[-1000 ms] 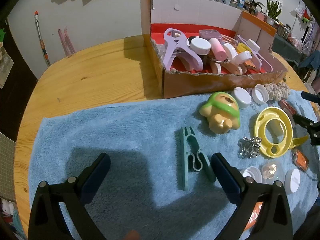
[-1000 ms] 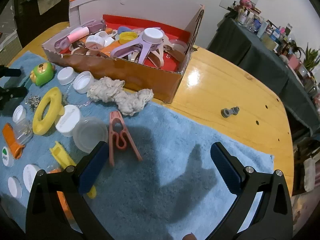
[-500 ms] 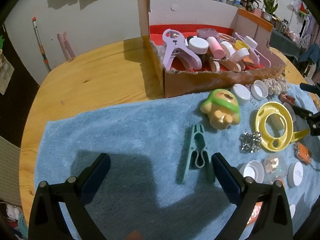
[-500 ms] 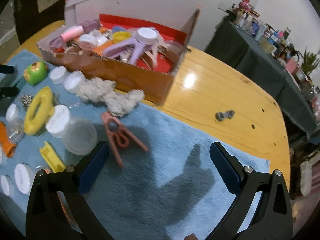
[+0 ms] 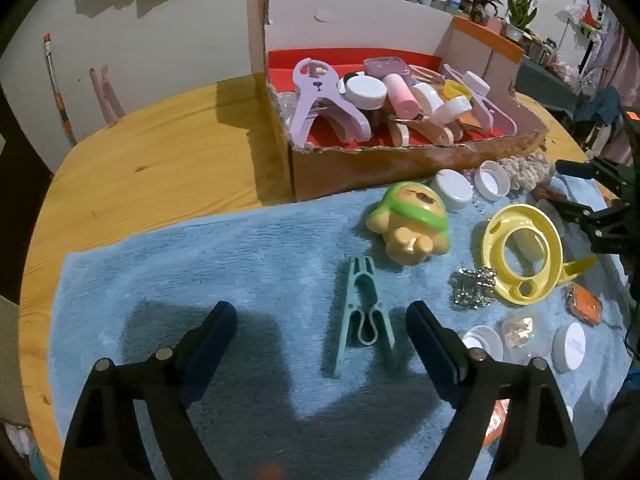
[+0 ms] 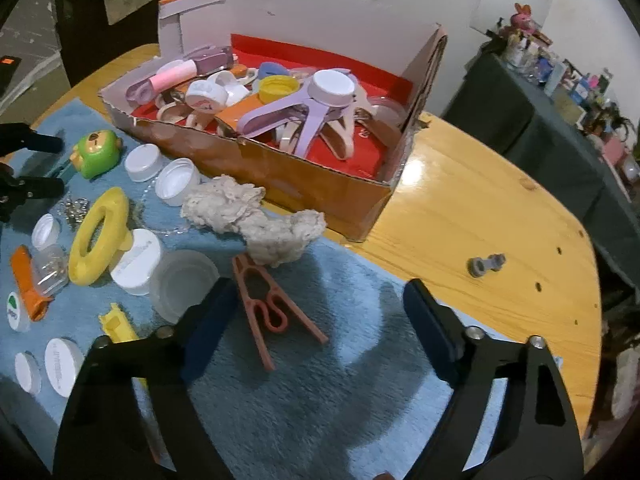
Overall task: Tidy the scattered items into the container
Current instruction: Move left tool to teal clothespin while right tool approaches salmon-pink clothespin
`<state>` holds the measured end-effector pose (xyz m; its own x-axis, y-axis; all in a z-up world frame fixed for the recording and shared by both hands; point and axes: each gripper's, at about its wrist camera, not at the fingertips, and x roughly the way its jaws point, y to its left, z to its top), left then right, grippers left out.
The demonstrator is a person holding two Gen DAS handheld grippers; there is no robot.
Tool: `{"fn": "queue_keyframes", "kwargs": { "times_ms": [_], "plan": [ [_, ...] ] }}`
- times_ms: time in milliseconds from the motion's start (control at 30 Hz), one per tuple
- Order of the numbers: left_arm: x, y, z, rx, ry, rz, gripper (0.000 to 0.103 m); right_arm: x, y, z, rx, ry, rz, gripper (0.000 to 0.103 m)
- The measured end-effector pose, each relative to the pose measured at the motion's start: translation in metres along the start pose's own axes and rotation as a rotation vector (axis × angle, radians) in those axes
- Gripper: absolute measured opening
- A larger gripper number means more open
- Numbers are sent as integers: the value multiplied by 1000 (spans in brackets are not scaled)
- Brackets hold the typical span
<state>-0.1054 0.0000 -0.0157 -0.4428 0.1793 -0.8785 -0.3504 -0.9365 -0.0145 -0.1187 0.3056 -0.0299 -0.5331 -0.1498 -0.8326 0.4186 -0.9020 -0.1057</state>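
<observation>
Both grippers have shifted to bracket pegs: left gripper (image 5: 322, 318) spread around the green peg (image 5: 362, 314), right gripper (image 6: 316, 302) released around the red peg (image 6: 272, 306); pickups appear imminent.

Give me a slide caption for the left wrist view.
Open left gripper lines up on green clothespin lying on blue towel.

Wooden table (image 5: 152, 152), blue towel (image 5: 208, 264), cardboard box (image 5: 360, 168), grey bolt (image 6: 486, 265)

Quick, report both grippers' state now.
Left gripper: open, empty, green clothespin between its fingers.
Right gripper: open, empty, above pink clothespin.
</observation>
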Motion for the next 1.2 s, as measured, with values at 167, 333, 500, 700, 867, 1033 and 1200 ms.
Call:
{"fn": "queue_keyframes", "kwargs": {
  "times_ms": [167, 333, 500, 700, 867, 1033, 1200],
  "plan": [
    [0, -3, 0, 35, -6, 2, 83, 1, 4, -2, -13, -2, 21, 67],
    [0, -5, -2, 70, -12, -14, 83, -2, 7, -5, -36, -15, 21, 63],
    [0, -7, -3, 95, -21, -32, 81, -5, 11, -6, -62, -31, 24, 59],
    [-1, -6, -1, 105, -34, -73, 75, -5, 12, -5, -67, -41, 30, 59],
    [-1, -1, 1, 90, -40, -108, 68, -3, 12, -6, -58, -43, 57, 51],
    [-1, 3, 1, 71, -46, -118, 61, -4, 13, -7, -58, -51, 69, 45],
    [-1, 4, 1, 75, -46, -115, 54, -4, 12, -8, -50, -52, 76, 44]
  ]
}}
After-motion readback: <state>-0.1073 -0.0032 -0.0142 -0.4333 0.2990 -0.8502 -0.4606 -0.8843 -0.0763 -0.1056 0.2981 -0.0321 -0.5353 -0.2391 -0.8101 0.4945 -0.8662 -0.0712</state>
